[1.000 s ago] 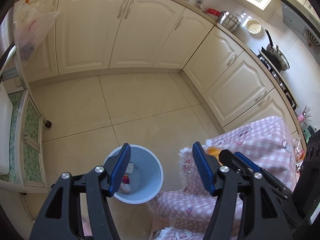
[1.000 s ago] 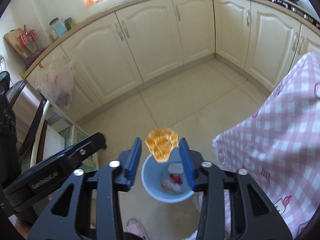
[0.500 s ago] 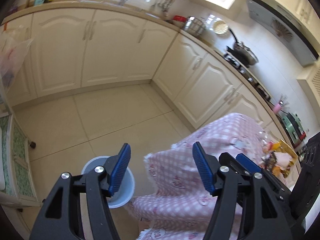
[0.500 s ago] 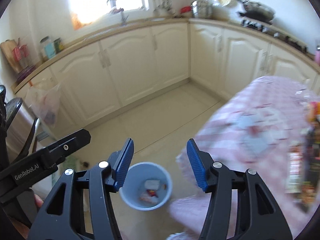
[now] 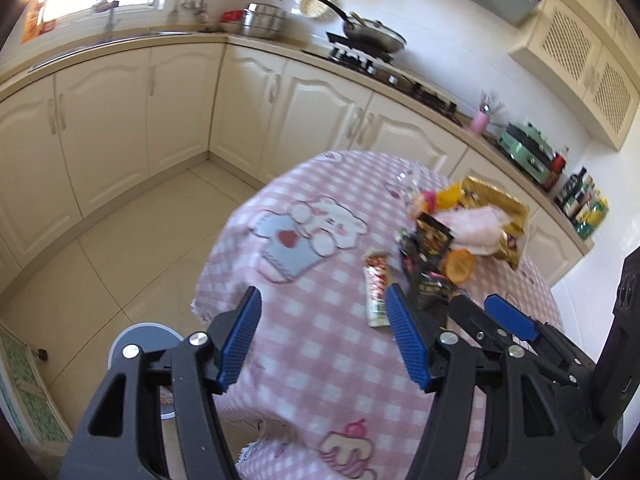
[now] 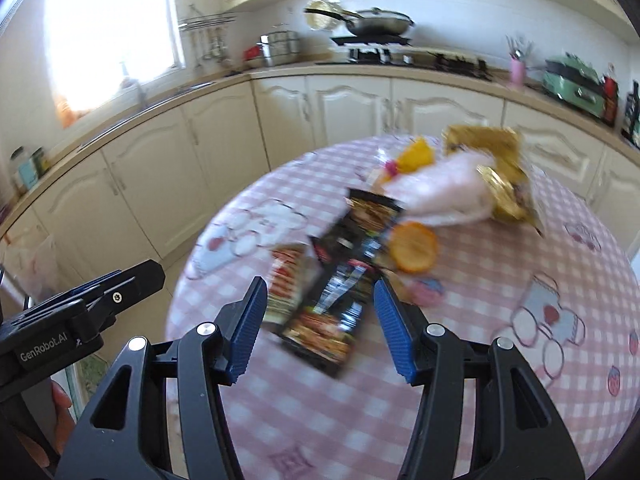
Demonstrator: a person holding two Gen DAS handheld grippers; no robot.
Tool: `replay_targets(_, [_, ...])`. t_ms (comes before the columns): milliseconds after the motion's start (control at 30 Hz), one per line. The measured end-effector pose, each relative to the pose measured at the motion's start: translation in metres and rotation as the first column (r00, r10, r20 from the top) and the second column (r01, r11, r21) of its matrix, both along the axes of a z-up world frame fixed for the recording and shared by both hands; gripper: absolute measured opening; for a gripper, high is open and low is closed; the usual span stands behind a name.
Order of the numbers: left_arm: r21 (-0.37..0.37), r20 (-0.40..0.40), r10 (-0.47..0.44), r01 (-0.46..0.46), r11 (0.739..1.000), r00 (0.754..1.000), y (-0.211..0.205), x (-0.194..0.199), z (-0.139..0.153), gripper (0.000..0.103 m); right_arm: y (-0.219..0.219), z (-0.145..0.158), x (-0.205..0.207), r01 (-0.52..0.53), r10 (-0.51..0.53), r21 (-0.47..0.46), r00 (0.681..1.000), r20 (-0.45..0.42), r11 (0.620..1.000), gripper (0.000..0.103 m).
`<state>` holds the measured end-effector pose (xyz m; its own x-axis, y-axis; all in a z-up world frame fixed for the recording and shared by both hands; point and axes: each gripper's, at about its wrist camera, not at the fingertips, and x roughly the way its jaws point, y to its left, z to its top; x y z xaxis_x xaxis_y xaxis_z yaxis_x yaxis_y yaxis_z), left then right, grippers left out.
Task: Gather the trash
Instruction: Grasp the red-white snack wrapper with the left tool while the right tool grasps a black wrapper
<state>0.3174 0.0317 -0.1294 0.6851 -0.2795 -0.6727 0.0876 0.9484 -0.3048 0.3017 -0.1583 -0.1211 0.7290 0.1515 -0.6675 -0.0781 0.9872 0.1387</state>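
Observation:
A heap of trash lies on the pink checked tablecloth [image 5: 320, 344]: black snack wrappers [image 6: 340, 304], a red striped wrapper [image 5: 377, 292], an orange peel [image 6: 414, 248], a gold bag [image 6: 496, 168] and pale pink plastic [image 6: 444, 196]. My right gripper [image 6: 320, 324] is open and empty, just above and in front of the black wrappers. My left gripper [image 5: 322, 342] is open and empty over the cloth, left of the heap. The blue bin [image 5: 140, 340] stands on the floor, mostly hidden behind my left gripper.
Cream kitchen cabinets [image 5: 120, 120] run along the walls with tiled floor [image 5: 132, 248] between them and the table. A stove with a pan [image 5: 368, 36] and a green appliance [image 5: 528, 148] sit on the counter. The table edge [image 5: 208, 280] drops off beside the bin.
The right gripper let go of the orange piece over the bin and opened. Both grippers then swung up from the bin to the table and its trash heap.

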Motion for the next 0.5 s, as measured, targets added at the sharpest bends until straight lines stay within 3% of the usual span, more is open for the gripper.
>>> replay_targets(233, [0.071,-0.052,-0.029,0.032,0.997,0.998,-0.031,0.01,-0.012,0.063,-0.016,-0.023,0.015,-0.025,0.036,0.095,0.993,-0.114,0.995,0.051])
replay_targets(400, [0.098,-0.074,-0.036,0.043,0.994,0.997,-0.037,0.022,-0.017,0.063,-0.014,-0.026,0.033,-0.031,0.048,0.121,0.988,-0.145,0.992,0.038])
replay_targets(500, [0.105,-0.083,-0.046,0.055,0.993,0.996,-0.04,0.028,-0.019,0.063,-0.014,-0.025,0.042,-0.042,0.056,0.099,0.987,-0.151,0.994,0.021])
